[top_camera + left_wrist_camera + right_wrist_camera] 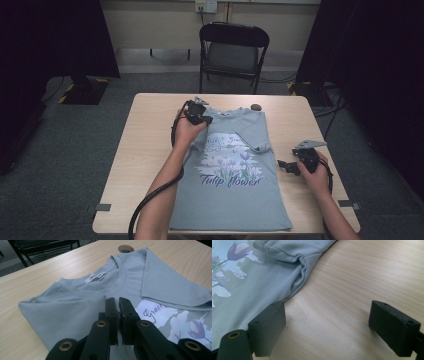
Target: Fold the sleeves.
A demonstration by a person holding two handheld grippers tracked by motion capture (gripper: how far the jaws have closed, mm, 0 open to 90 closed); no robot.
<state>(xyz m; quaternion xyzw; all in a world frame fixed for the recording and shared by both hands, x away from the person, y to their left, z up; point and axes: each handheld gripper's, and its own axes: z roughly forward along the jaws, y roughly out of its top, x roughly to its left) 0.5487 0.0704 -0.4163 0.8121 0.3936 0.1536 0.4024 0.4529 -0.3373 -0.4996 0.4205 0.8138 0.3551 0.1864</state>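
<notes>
A grey T-shirt [235, 165] printed with purple tulips and "Tulip flower" lies face up on the wooden table [145, 150], collar at the far end. Both sleeves are folded in over the front. My left gripper [205, 120] sits over the shirt's left shoulder. In the left gripper view its jaws [118, 301] stand pressed together just above the shirt [75, 302], below the collar and its white label [95, 277], and I see no cloth between them. My right gripper [282, 165] rests open on bare wood beside the shirt's right edge [249, 285], with nothing between its jaws [327, 312].
A black folding chair [232, 50] stands behind the table's far edge. A small round brown thing [256, 106] lies on the table just past the shirt's right shoulder. Black cables trail from both grippers toward the near edge. Bare wood flanks the shirt on either side.
</notes>
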